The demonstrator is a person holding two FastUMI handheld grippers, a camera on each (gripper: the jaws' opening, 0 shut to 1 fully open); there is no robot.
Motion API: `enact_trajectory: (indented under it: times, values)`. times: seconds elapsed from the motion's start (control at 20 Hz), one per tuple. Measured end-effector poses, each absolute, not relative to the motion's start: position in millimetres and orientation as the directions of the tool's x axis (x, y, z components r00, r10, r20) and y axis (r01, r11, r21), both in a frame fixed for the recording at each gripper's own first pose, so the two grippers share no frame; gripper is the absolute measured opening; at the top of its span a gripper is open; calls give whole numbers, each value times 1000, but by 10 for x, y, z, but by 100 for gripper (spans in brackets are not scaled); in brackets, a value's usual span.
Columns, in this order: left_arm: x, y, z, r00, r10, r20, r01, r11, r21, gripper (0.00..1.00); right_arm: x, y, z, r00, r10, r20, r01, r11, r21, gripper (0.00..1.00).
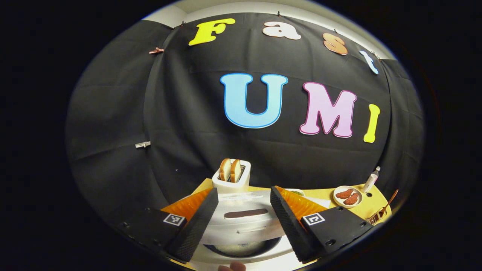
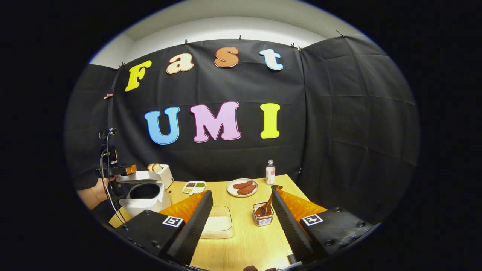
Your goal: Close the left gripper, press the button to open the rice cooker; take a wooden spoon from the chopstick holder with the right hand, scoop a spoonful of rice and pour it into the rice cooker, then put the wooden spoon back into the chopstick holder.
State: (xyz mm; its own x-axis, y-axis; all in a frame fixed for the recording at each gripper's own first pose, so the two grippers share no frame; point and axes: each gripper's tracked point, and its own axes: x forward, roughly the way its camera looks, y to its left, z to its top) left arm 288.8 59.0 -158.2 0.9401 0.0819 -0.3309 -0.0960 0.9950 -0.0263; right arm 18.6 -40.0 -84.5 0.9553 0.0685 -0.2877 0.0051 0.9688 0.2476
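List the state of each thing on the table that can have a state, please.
Rice cooker: lid open.
Toaster: two slices standing in its slots.
Holder: spoon in it.
Clear box: no lid, rice inside.
Bottle: upright.
Left tongs: open.
Right tongs: open.

White glossy plastic rice cooker [image 2: 145,195]: smooth shell, lid raised. Pale wood-grain table top [image 2: 244,241]: matt, smooth. Clear plastic rice container [image 2: 218,222]: translucent, slight sheen. Wire metal chopstick holder [image 2: 263,217]: shiny, open mesh. Brown wooden spoon [image 2: 265,207]: polished. White glossy toaster [image 1: 231,180]: smooth plastic. Small clear bottle [image 2: 270,172]: glossy. Black cloth booth wall [image 2: 339,113]: matt, creased.
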Motion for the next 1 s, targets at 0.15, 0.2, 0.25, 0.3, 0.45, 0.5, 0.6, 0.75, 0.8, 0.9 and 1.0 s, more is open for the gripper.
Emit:
enact_trajectory:
  times: [0.15, 0.2, 0.25, 0.3, 0.45, 0.5, 0.6, 0.75, 0.8, 0.9, 1.0]
  values:
    - [2806, 558, -1799, 925, 84, -371, -105, 994, -35, 98, 130, -411, -841, 955, 69, -289, 0, 972, 233, 98]
    - [2771, 552, -1884, 918, 85, -387, -108, 993, -37, 98, 114, -421, -838, 955, 68, -289, 0, 973, 229, 98]
    - [2737, 552, -1966, 913, 87, -398, -108, 994, -30, 99, 104, -429, -850, 954, 68, -291, 1, 974, 228, 98]
    - [2710, 542, -2019, 913, 87, -399, -105, 994, -22, 99, 94, -444, -840, 955, 66, -290, 3, 973, 231, 98]
    - [2649, 541, -2124, 908, 88, -409, -99, 995, -7, 98, 87, -470, -823, 956, 61, -286, 11, 970, 243, 98]
    - [2625, 539, -2166, 903, 87, -420, -101, 995, -11, 98, 80, -476, -821, 957, 61, -285, 11, 969, 246, 98]
    - [2573, 513, -2286, 893, 85, -441, -98, 995, -7, 98, 87, -483, -833, 956, 61, -286, 12, 969, 247, 98]
    - [2495, 479, -2453, 877, 84, -473, -94, 996, 3, 98, 65, -448, -860, 954, 70, -293, 3, 970, 244, 98]
    - [2473, 454, -2479, 873, 83, -481, -92, 996, 4, 99, 64, -439, -864, 952, 76, -296, -1, 969, 245, 98]
    - [2427, 432, -2558, 864, 87, -497, -85, 996, 25, 99, 85, -425, -870, 951, 83, -297, -6, 968, 252, 98]
    - [2381, 419, -2606, 856, 88, -509, -78, 996, 42, 99, 110, -432, -859, 952, 85, -294, -6, 966, 258, 98]
